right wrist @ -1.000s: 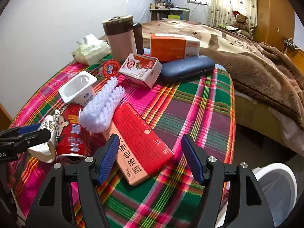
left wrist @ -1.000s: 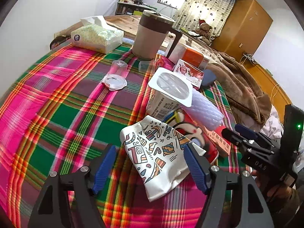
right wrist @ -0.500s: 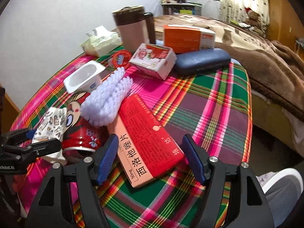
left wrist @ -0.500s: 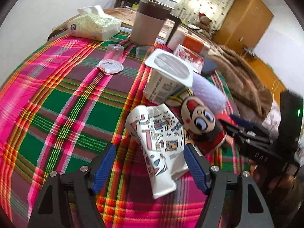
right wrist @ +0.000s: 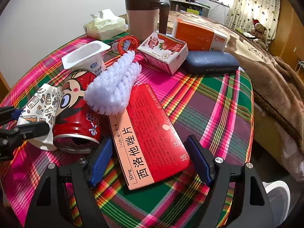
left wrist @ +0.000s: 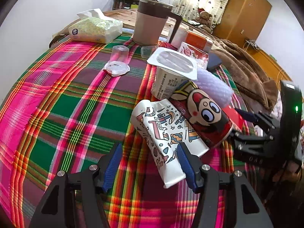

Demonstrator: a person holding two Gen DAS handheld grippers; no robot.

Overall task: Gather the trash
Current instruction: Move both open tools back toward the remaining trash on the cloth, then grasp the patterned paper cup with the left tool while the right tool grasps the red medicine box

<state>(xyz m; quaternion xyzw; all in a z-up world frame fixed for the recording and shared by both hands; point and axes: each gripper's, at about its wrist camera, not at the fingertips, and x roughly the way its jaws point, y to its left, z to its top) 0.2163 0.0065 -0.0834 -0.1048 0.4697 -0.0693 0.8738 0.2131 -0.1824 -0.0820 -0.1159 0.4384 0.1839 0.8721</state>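
A: Left gripper (left wrist: 149,160), what are we seeing?

B: Jaws have just been closing, not gripping yet. The flattened paper cup (left wrist: 163,133) is lying between them, against the right finger, gap on the left.

A: Right gripper (right wrist: 148,158)?

B: Jaws have just been opening, now standing wide apart. The red pill box (right wrist: 150,134) is sitting between the pads, untouched. We're seeing the red can (right wrist: 77,114) just left of it, beside the cup, on the plaid tablecloth (right wrist: 218,102).
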